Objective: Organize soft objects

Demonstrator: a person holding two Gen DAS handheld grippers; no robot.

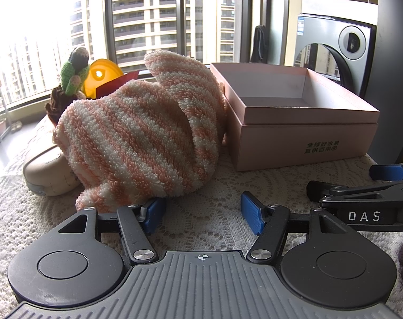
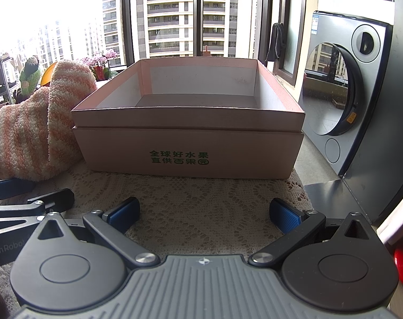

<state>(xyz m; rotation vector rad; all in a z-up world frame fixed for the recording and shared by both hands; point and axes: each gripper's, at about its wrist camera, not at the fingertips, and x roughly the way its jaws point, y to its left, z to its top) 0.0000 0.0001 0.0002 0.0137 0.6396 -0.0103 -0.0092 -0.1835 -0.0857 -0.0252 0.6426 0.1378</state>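
Note:
A fluffy pink-and-white striped soft cloth (image 1: 140, 135) lies heaped on the lace-covered table, left of an open, empty pink cardboard box (image 1: 297, 122). My left gripper (image 1: 204, 214) is open just in front of the cloth; its left fingertip touches the cloth's near edge. In the right wrist view my right gripper (image 2: 204, 212) is open and empty, in front of the box (image 2: 190, 143), with the cloth (image 2: 36, 127) at the left. A green knitted toy (image 1: 75, 70) stands behind the cloth.
A beige case (image 1: 50, 172) lies partly under the cloth at left. An orange lamp (image 1: 100, 75) and a red card sit behind. A washing machine (image 2: 350, 93) stands to the right of the table. The right gripper's arm (image 1: 366, 199) shows in the left view.

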